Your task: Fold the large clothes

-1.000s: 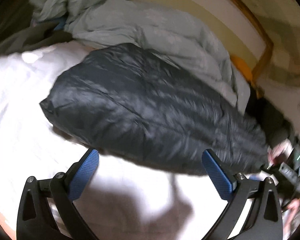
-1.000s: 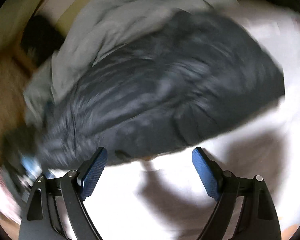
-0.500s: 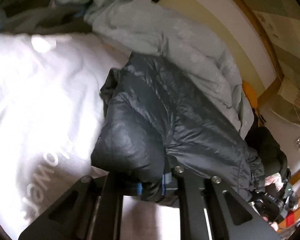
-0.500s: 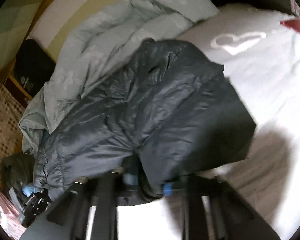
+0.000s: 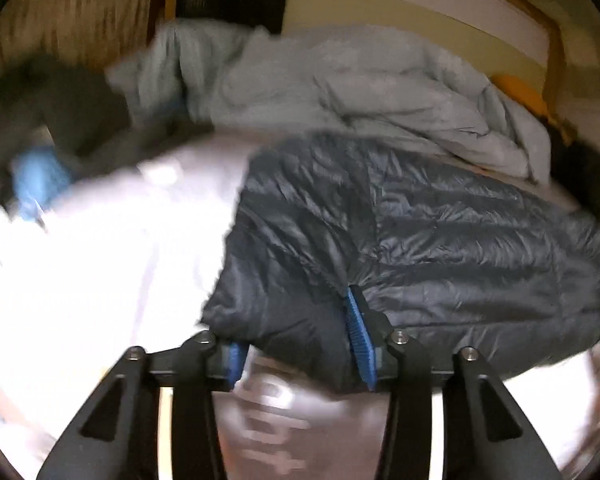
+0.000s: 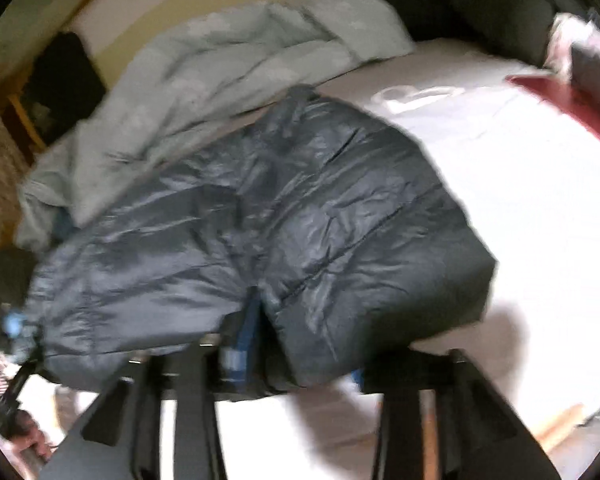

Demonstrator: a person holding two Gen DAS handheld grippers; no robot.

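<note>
Left wrist view: left gripper jaws opening, about half spread; a lump of the dark puffer jacket still bulges between the blue pads. Jacket spreads from 6 toward 3 o'clock on the white bedsheet, grey duvet at 12.

Right wrist view: right gripper likewise opening, jacket edge between its jaws; contact unclear through blur.

Risk: slick padded fabric may spring back, undoing the fold, or snag on a pad as the hands pull away.
</note>
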